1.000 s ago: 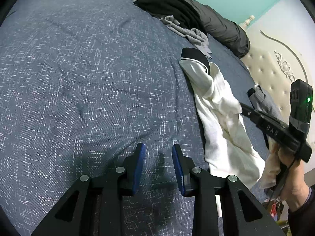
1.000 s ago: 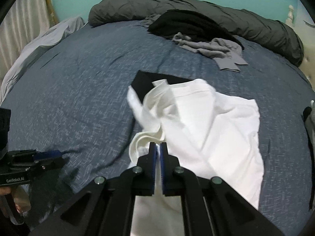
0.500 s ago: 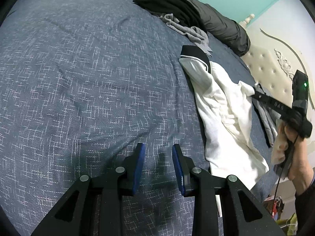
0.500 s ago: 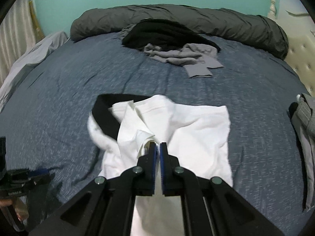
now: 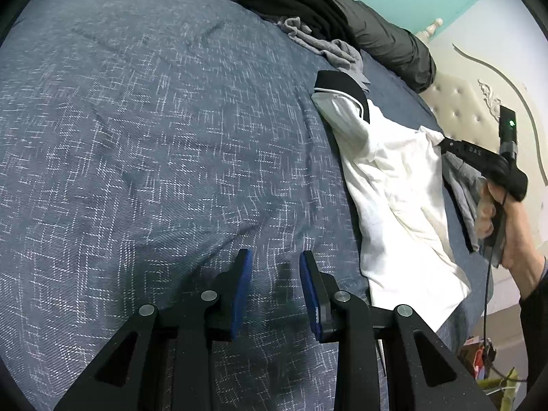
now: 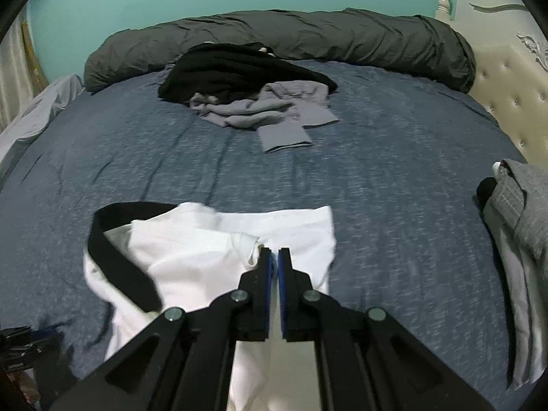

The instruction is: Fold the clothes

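Right claw (image 6: 274, 257) pinches the rumpled white black-collared shirt (image 6: 191, 250); left claw (image 5: 275, 267) gapes empty.

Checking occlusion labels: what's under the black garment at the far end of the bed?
The crumpled black garment lies partly over a grey long-sleeved top, both on the blue woven bedspread. How far the grey top runs underneath is hidden.

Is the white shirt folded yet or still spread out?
Not neatly folded: the white shirt lies rumpled on the bed, one edge pinched in the shut right gripper.
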